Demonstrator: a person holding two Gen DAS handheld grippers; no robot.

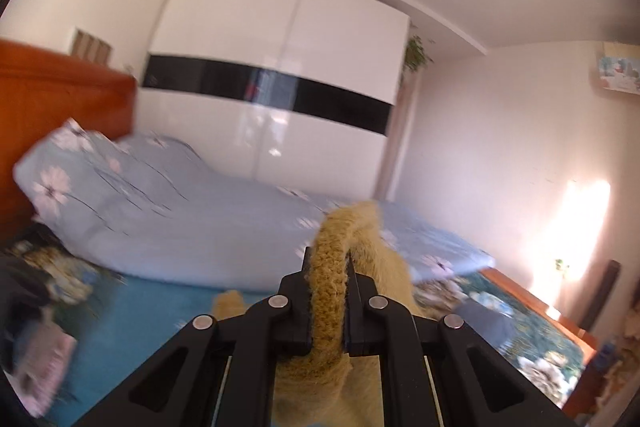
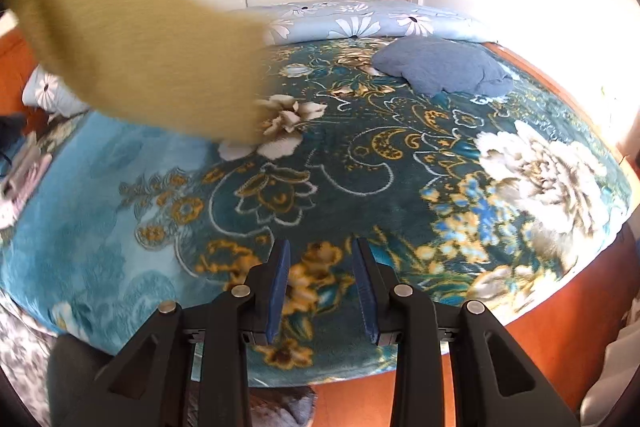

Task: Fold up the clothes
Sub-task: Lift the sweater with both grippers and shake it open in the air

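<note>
Here the left gripper's (image 1: 329, 263) jaws pinch the yellow sweater (image 1: 326, 291); only the right wrist view shows the right gripper's (image 2: 321, 247) gaping empty.

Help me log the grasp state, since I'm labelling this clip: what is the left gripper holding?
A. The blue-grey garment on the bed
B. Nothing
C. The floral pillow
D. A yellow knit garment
D: the left gripper has its fingers clamped on the yellow knit garment, lifted off the blanket.
</note>
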